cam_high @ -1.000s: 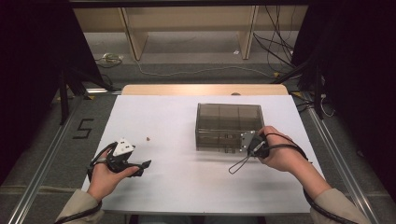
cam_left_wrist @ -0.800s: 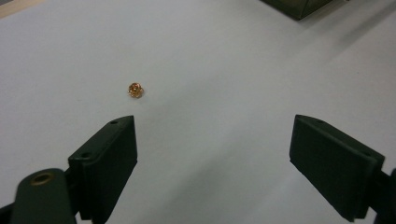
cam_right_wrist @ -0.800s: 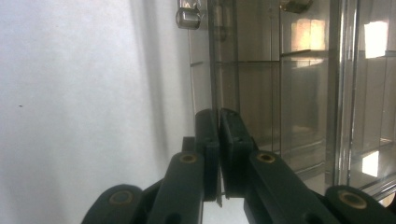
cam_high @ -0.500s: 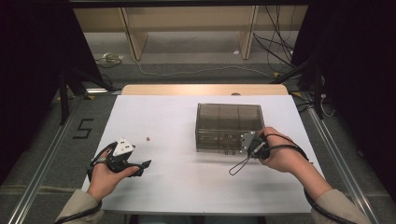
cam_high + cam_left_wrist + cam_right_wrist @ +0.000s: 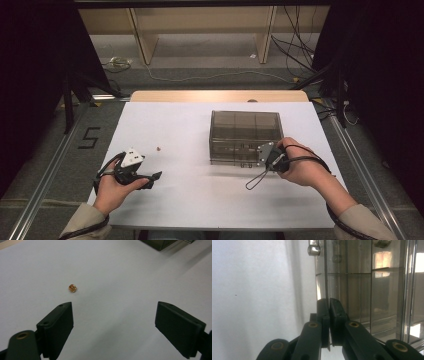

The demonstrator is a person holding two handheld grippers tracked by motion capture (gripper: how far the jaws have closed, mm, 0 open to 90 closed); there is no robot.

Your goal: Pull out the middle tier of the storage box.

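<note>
Black jaws of my left gripper [image 5: 113, 327] stand wide apart over the white tabletop [image 5: 200, 200], with nothing between them. Just beyond the left jaw lies a small amber bead [image 5: 72, 288] — apart from the pads, untouched, on the left half of the tabletop, nearer the front edge than the far one. From above, the same bead [image 5: 158, 148] sits a little ahead of my left gripper [image 5: 152, 176], well apart from the box.

My right gripper [image 5: 329, 302] has its jaws pressed together on a thin clear edge that runs up between the pads — I take it for the rim of a panel or drawer front of the smoky plastic organizer box [image 5: 245, 135]. Seen from above, my right gripper [image 5: 261, 155] is against the box's near right corner, and the box stands on the right half of the tabletop toward its far edge.

As I judge it, I am holding the box open or steady with the right hand while the left gets ready to collect the bead. Next, the left jaws must slide forward so the bead lies between them, then close gently and squarely — a thing this small and round could roll or squirt out. I cannot tell which compartment it is bound for.
</note>
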